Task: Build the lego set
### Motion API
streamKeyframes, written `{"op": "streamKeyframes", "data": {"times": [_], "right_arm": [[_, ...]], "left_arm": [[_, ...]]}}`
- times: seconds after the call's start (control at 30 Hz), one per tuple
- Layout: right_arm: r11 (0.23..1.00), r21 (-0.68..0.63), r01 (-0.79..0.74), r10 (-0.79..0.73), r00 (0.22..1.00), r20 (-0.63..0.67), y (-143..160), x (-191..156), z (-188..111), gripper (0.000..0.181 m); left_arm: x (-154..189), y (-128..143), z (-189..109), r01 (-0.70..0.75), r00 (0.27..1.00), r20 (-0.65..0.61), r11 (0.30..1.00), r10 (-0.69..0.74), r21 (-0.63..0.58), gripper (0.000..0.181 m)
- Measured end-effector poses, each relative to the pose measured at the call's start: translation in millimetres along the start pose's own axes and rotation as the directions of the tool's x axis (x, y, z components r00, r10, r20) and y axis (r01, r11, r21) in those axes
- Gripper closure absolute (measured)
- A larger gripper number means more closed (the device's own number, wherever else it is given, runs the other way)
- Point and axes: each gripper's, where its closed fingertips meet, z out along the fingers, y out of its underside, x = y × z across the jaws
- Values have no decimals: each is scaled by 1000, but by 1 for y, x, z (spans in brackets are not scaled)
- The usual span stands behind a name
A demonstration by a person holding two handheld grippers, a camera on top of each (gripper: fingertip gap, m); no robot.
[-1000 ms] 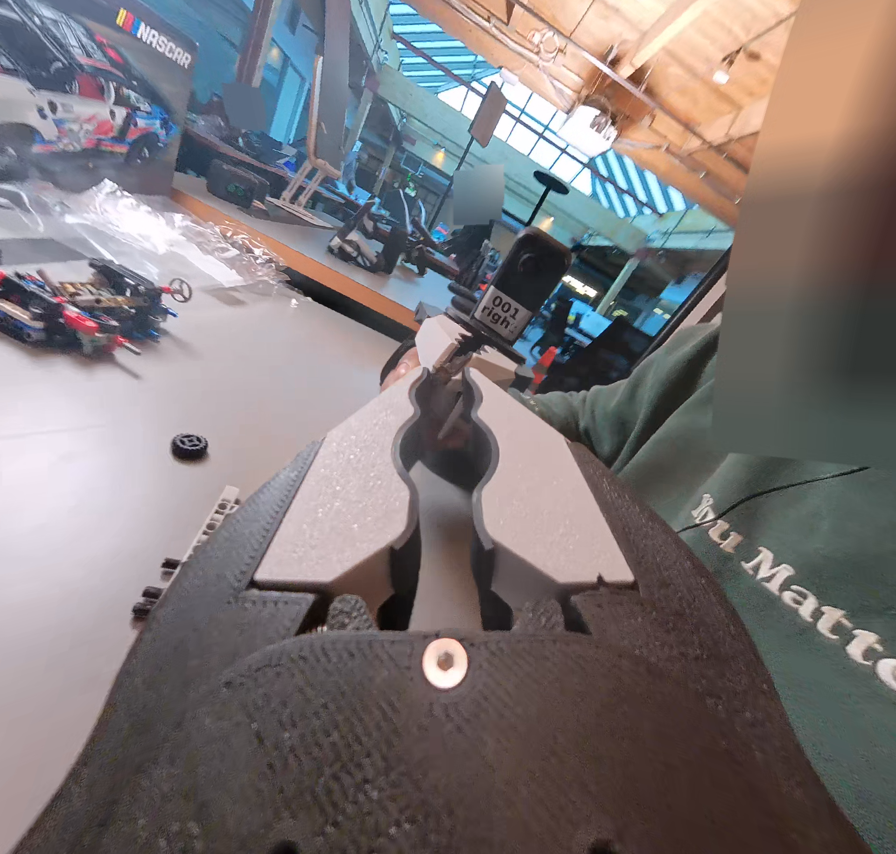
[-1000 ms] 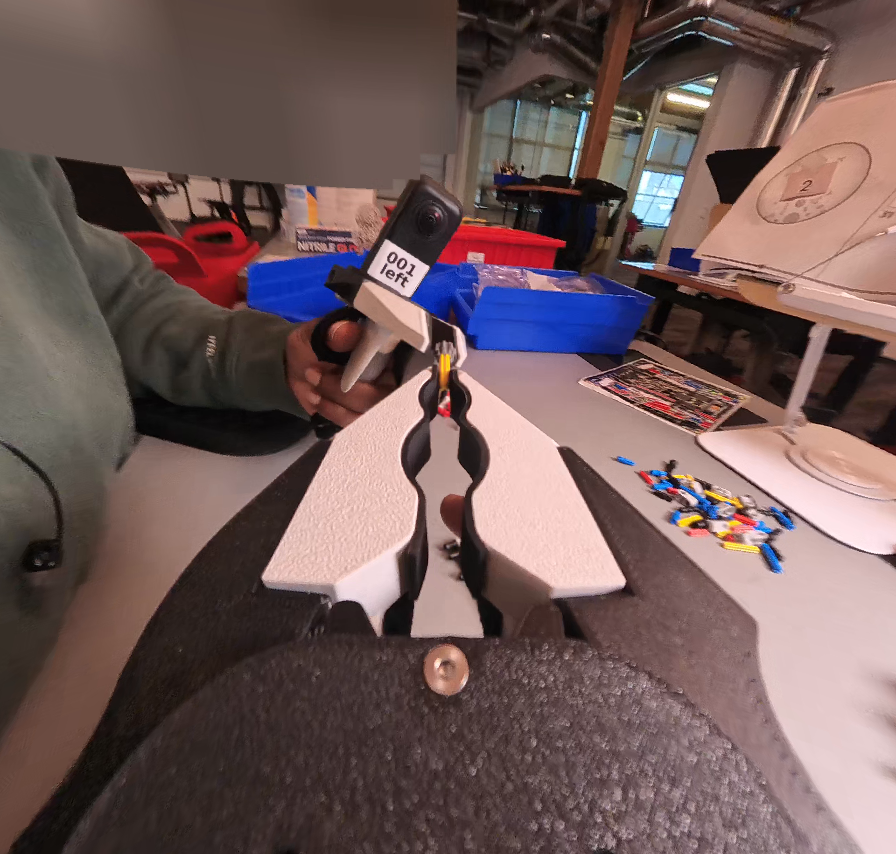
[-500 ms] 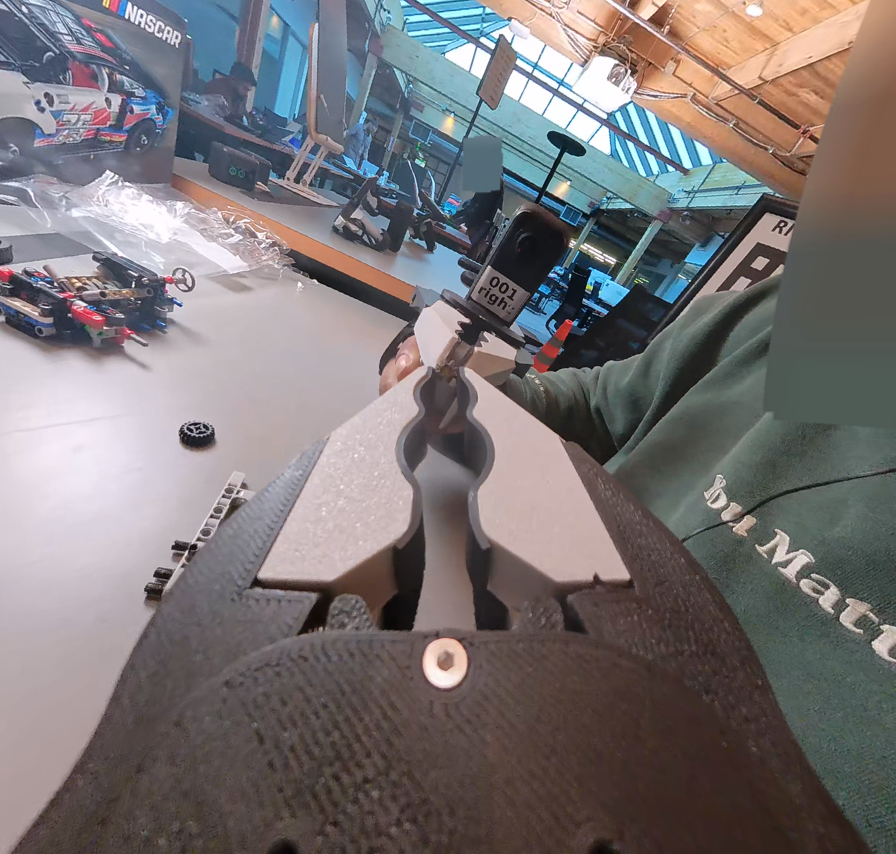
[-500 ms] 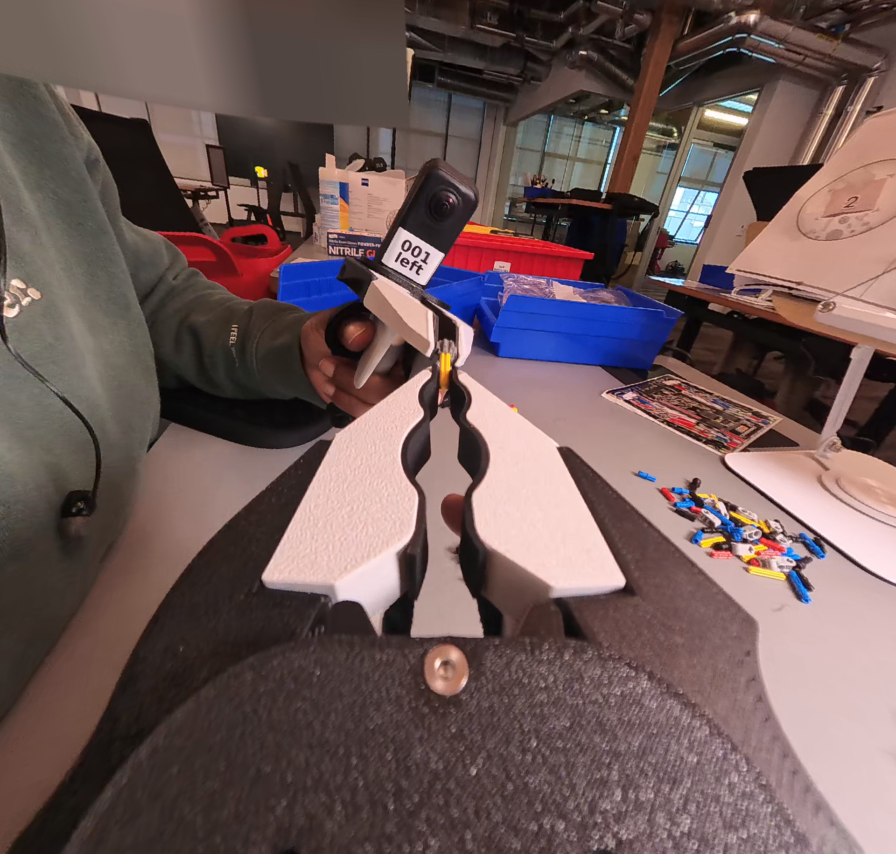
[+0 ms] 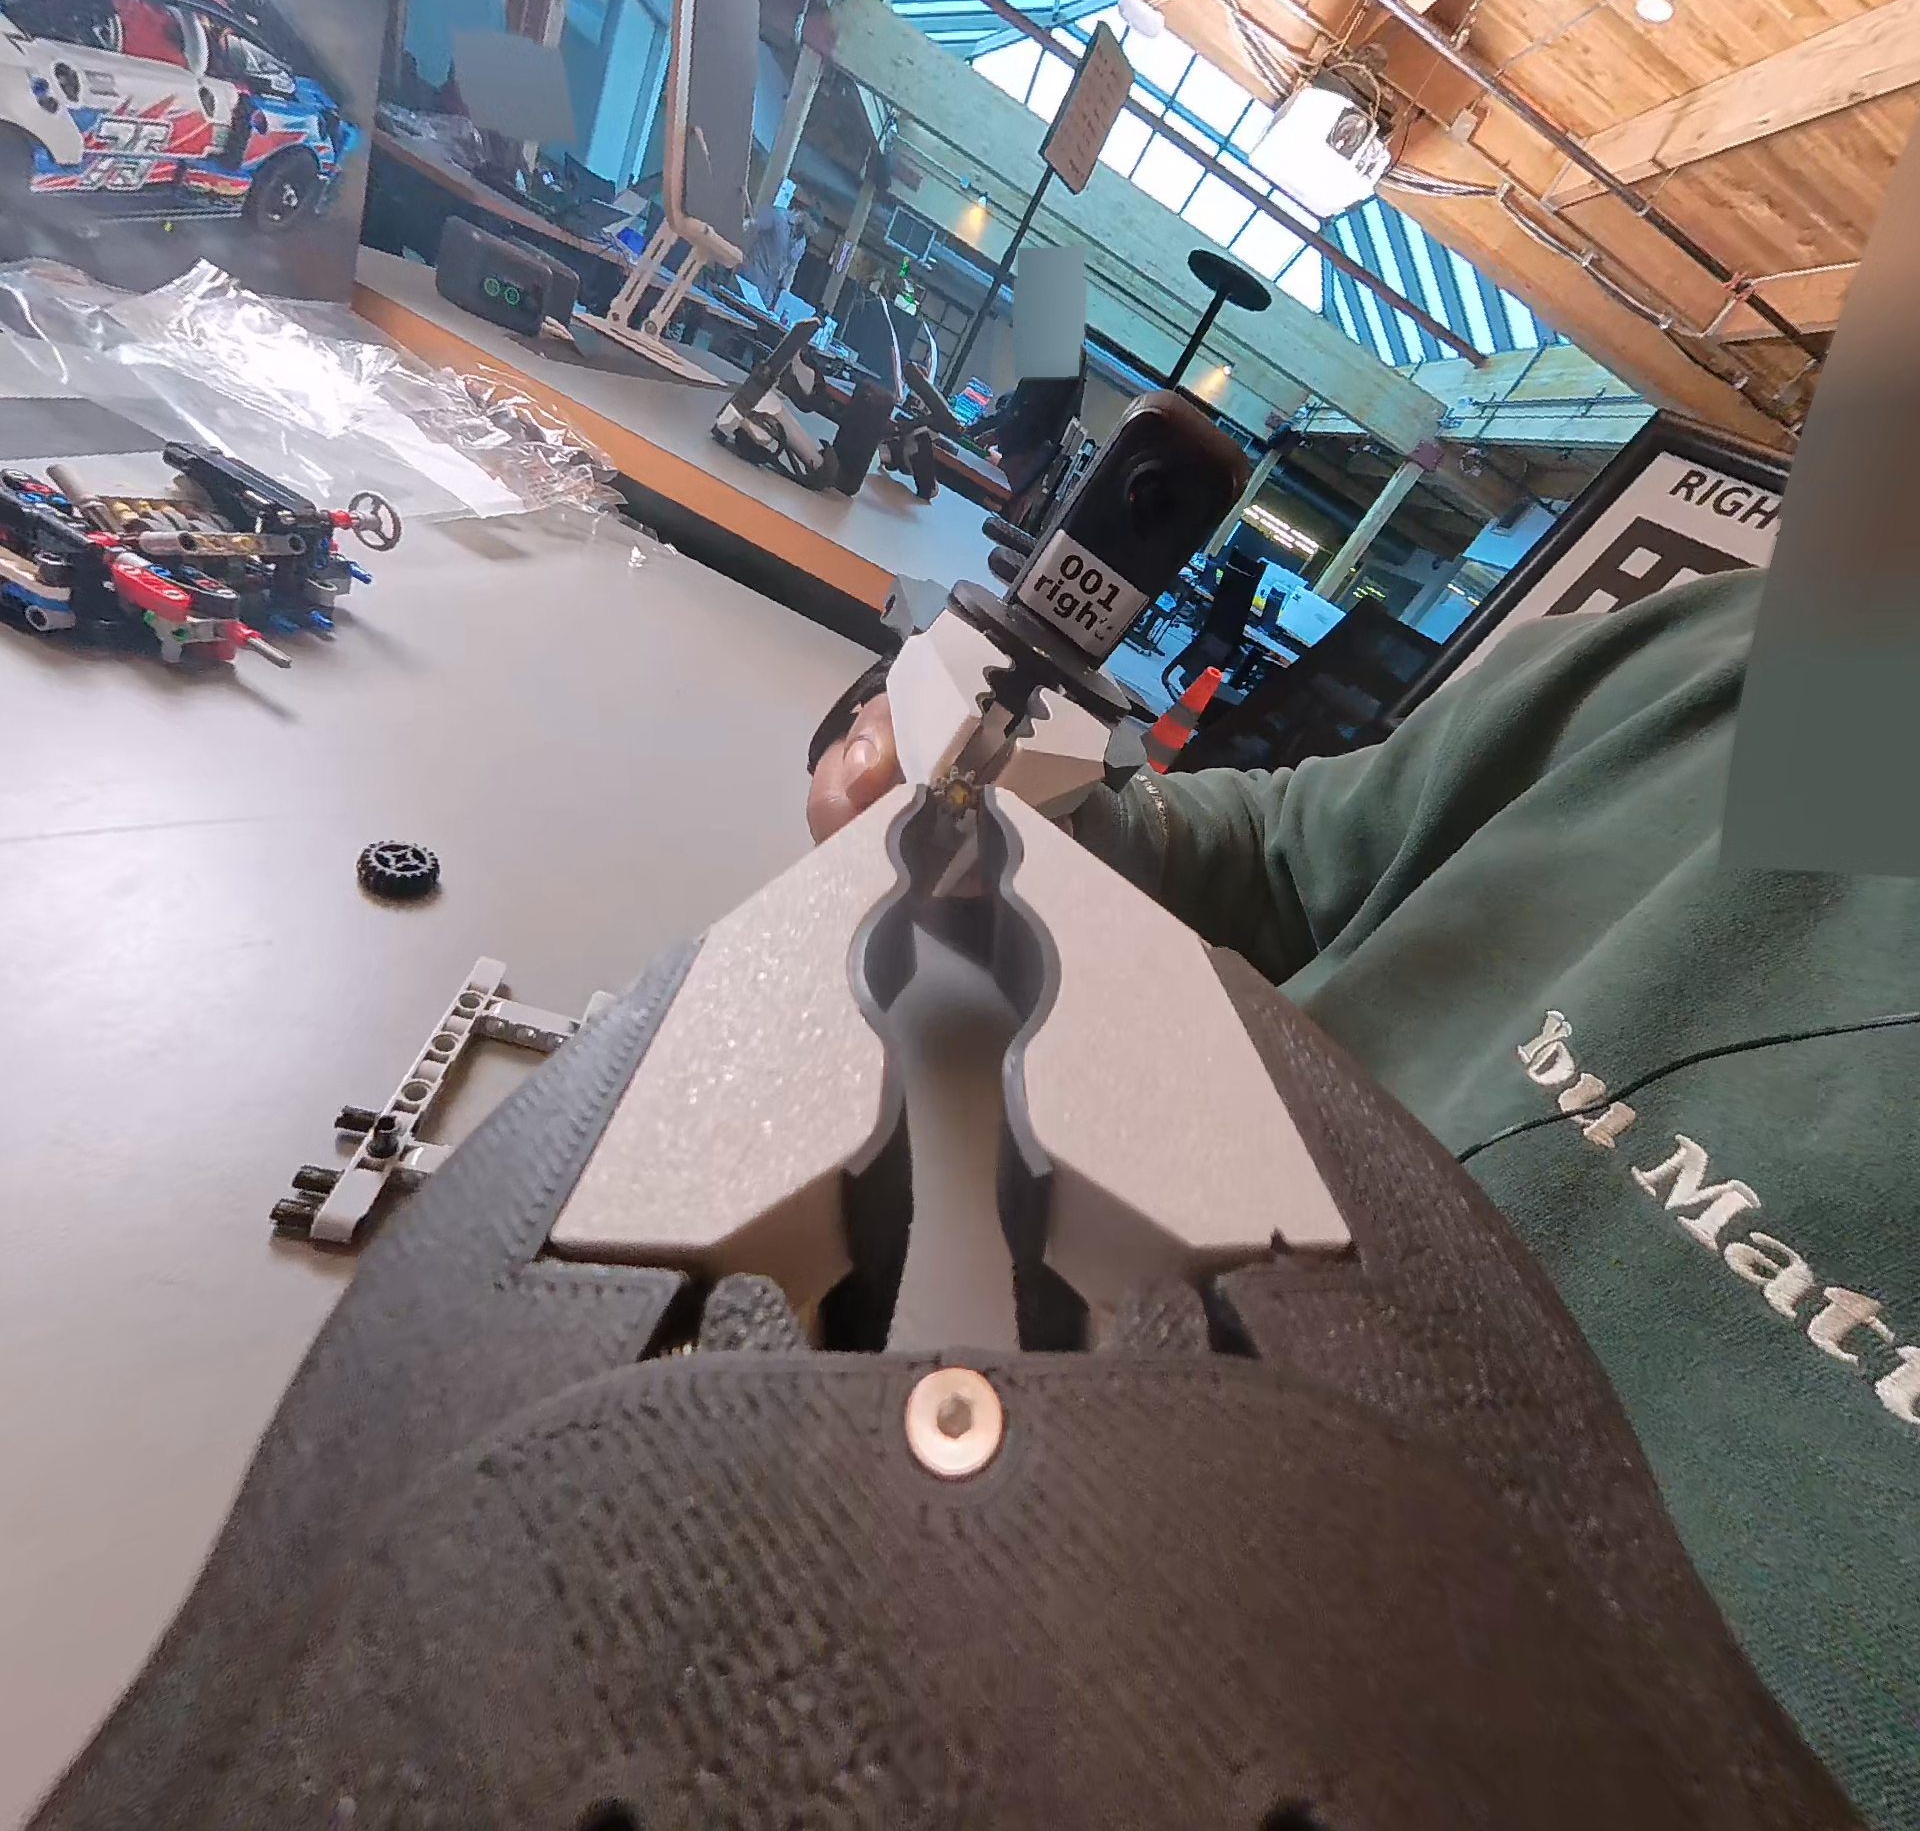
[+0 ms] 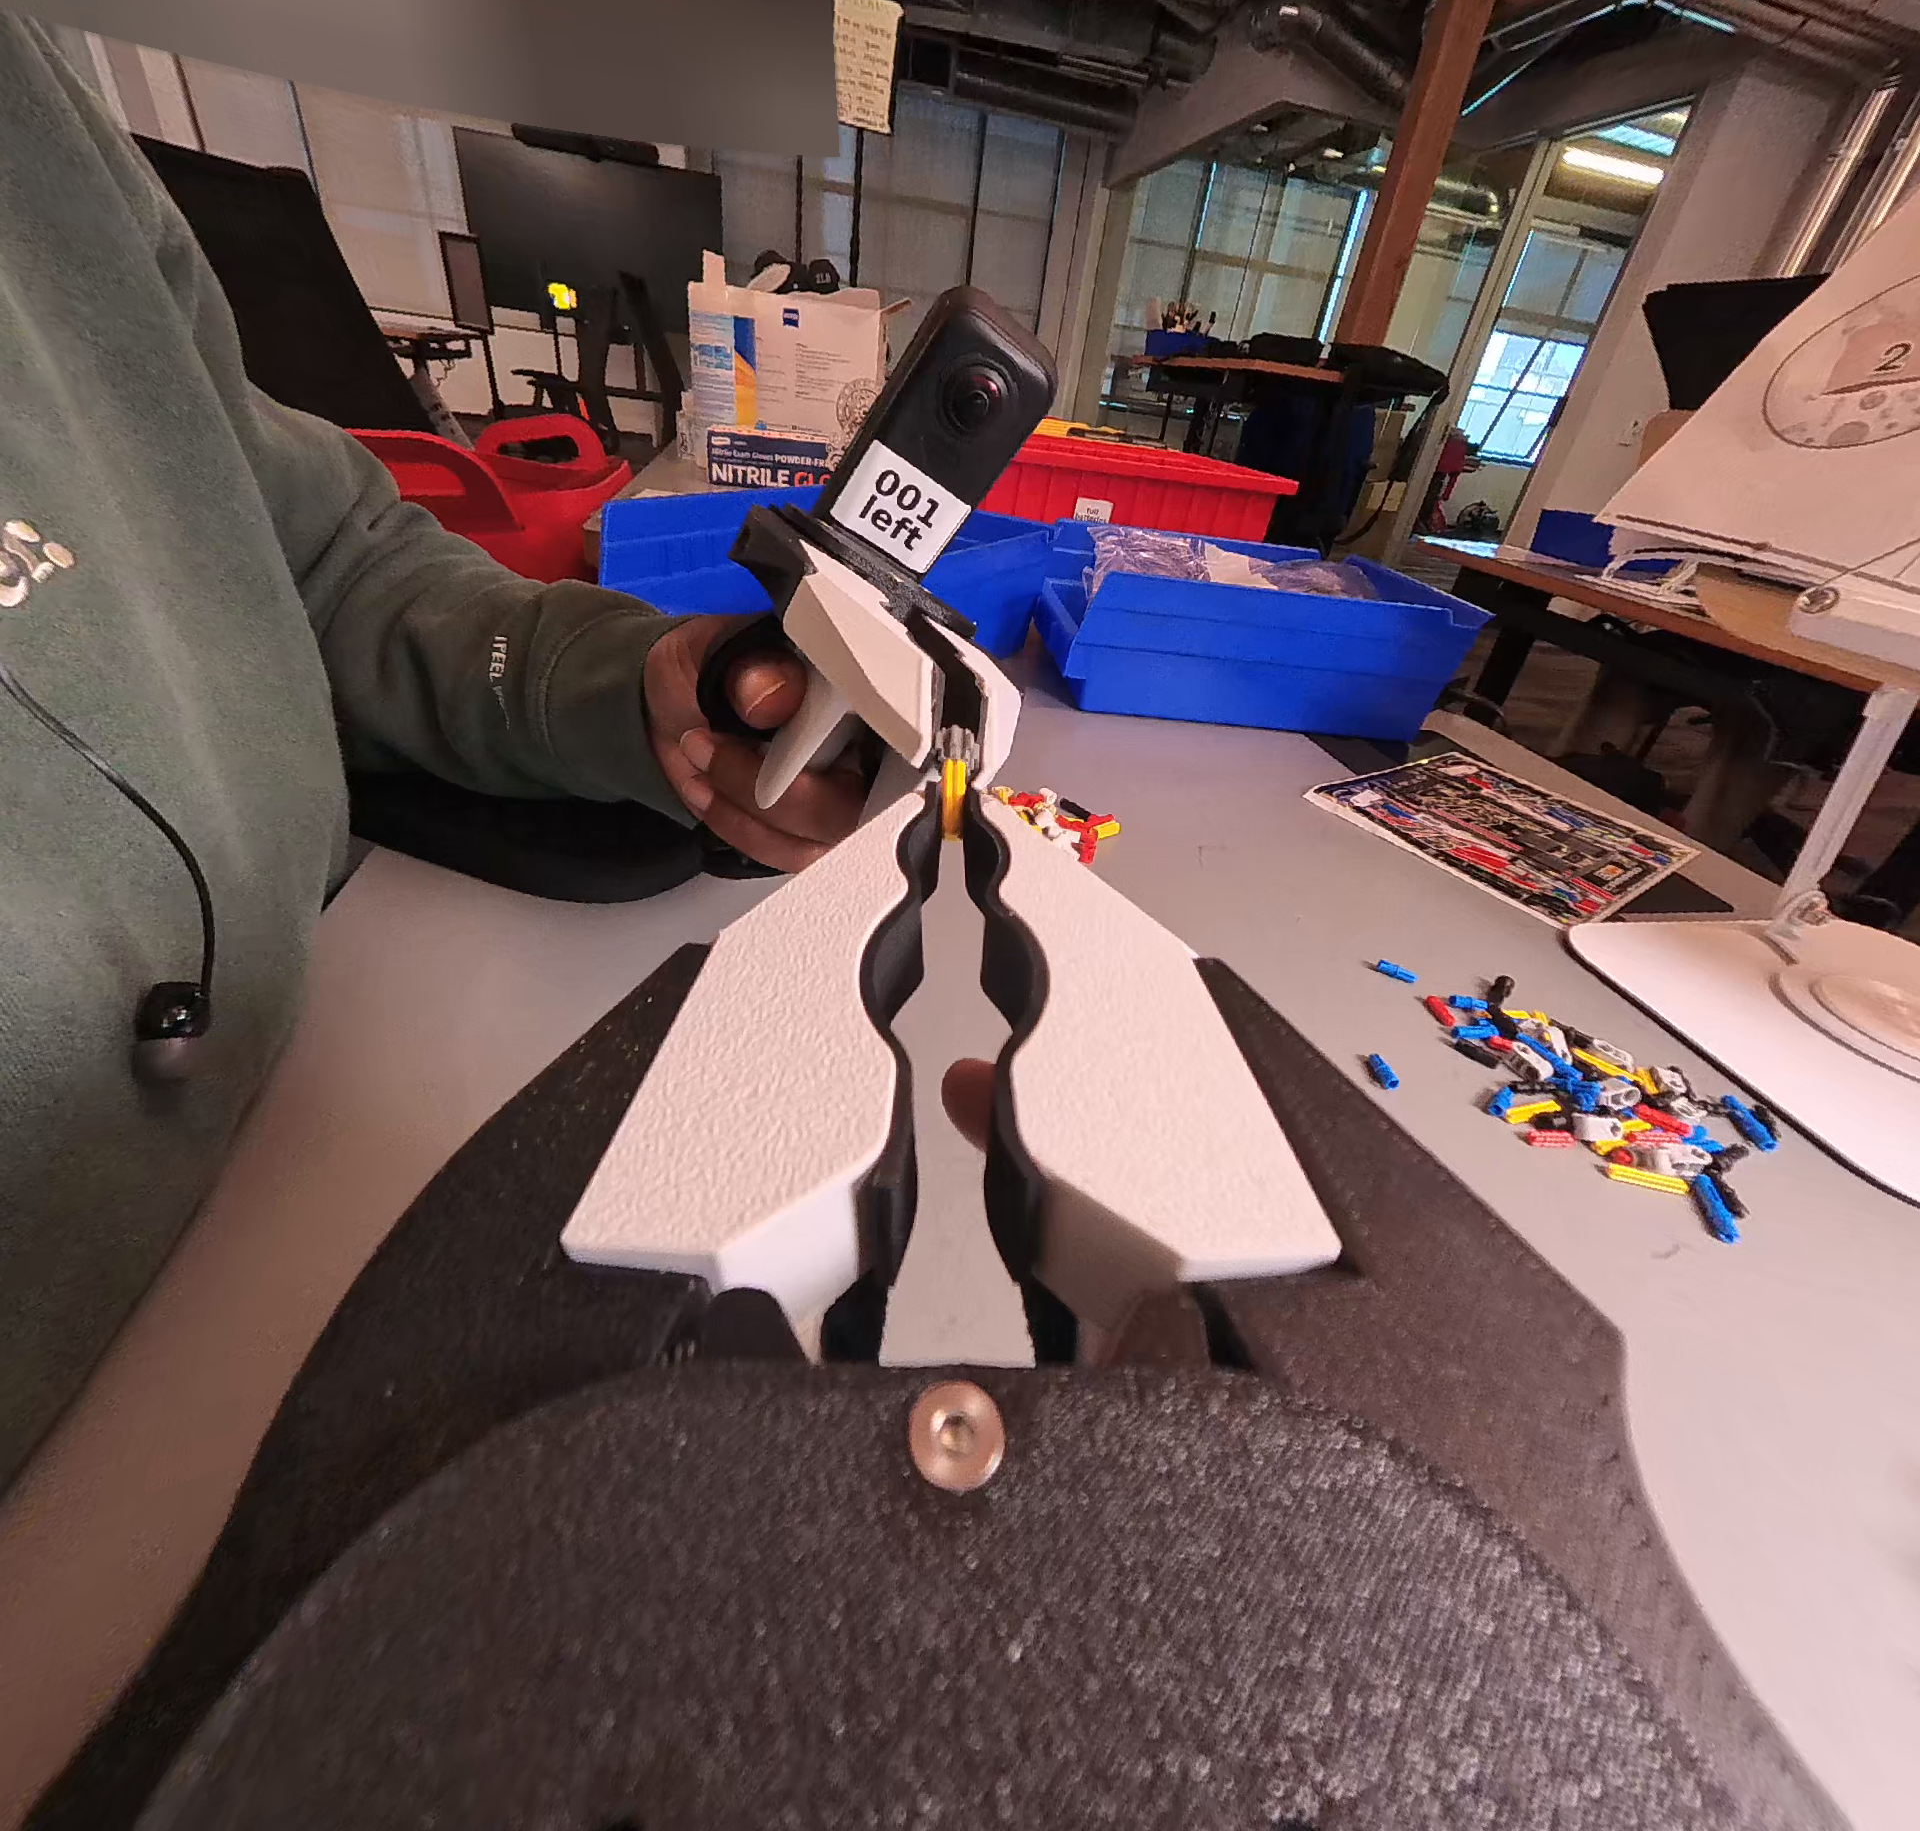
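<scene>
My left gripper point(image 5: 951, 817) and right gripper point(image 6: 951, 807) are held tip to tip above the grey table point(image 5: 312, 742). The right gripper is shut on a small yellow lego pin point(image 6: 951, 813). The left gripper, seen opposite in the right wrist view point(image 6: 961, 742), is shut on a small grey ribbed lego piece point(image 6: 958, 745) that touches the top of the yellow pin. In the left wrist view the piece point(image 5: 952, 792) shows only as a small dark bit at my fingertips, with the right gripper point(image 5: 982, 742) just behind it.
A partly built lego car chassis point(image 5: 156, 555), a black gear point(image 5: 396, 862) and a white beam frame with black pins point(image 5: 416, 1095) lie left. Crumpled plastic bags point(image 5: 260, 358) lie behind. A pile of loose pieces point(image 6: 1600, 1095), an instruction sheet point(image 6: 1496, 846), blue bins point(image 6: 1247, 628) and a white stand base point(image 6: 1766, 1002) are on the right. Only a small space, under 4 cm, lies between the two pairs of fingers. The black gear point(image 5: 396, 862) is about equally far from each gripper, around 20 centimeters.
Both grippers stay shut and tip to tip. The pair has shifted and tilted slightly over the table, so more of the white beam frame shows in the left wrist view.
</scene>
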Motion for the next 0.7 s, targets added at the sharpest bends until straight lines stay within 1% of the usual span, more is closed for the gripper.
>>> {"op": "streamKeyframes", "data": {"times": [0.2,0.3,0.37,0.53,0.7], "right_arm": [[1000,-7,2,-2,1000,-4,0,1,2,179],[1000,11,0,0,1000,-9,-4,2,3,179],[1000,6,4,-4,1000,-11,-3,2,4,178],[1000,6,9,-9,1000,-10,-2,1,4,178],[1000,-2,12,-12,1000,-10,0,0,4,179]], "left_arm": [[-1,-1,-1,-1,1000,0,1000,1,-9,175],[1,-6,-3,-2,1000,-10,1000,2,16,174],[1,-6,-2,6,1000,-12,1000,-5,21,167],[0,-5,-1,16,1000,-12,1000,-16,20,174],[0,-2,-1,5,1000,-8,1000,-5,4,174]]}}
